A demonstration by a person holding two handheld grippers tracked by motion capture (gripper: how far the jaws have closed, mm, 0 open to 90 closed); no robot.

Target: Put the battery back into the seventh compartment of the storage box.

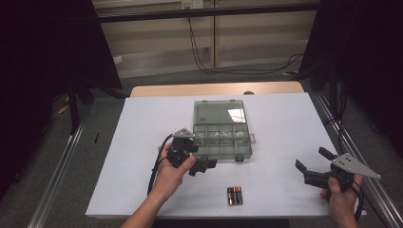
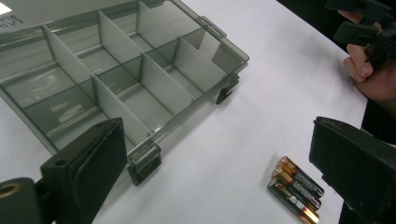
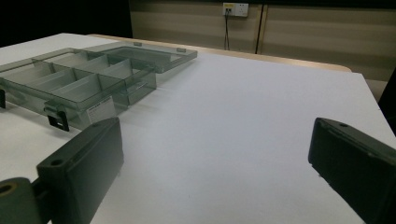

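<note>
My left hand (image 1: pixel 173 166) comes in from the bottom of the high view, the forearm going up and a little to the right, and it holds the left gripper (image 1: pixel 202 164) low over the white table (image 1: pixel 142 123), just in front of the near left corner of the box (image 1: pixel 221 130). This gripper points to the right and toward me; its jaws are spread wide with nothing between them. In the left gripper view I see, between the two black jaws and closer to the right one, the three batteries (image 2: pixel 295 189); they lie side by side, touching each other, on the white surface. In the high view the batteries (image 1: pixel 234 195) are near the front edge of the table, in front of the box and apart from it, between my two hands. My right hand (image 1: pixel 340 194) is at the right front corner of the table and holds the right gripper (image 1: pixel 313 164) tilted, pointing to the left and away from me; its jaws are also wide apart and hold nothing. The box is clear grey plastic, its lid (image 1: pixel 219 112) lies open flat behind it, and its compartments (image 2: pixel 140 88) look empty. Two dark latches (image 2: pixel 144 161) stand on its front wall. Behind the table a black cable (image 1: pixel 204 61) hangs down to the floor.
</note>
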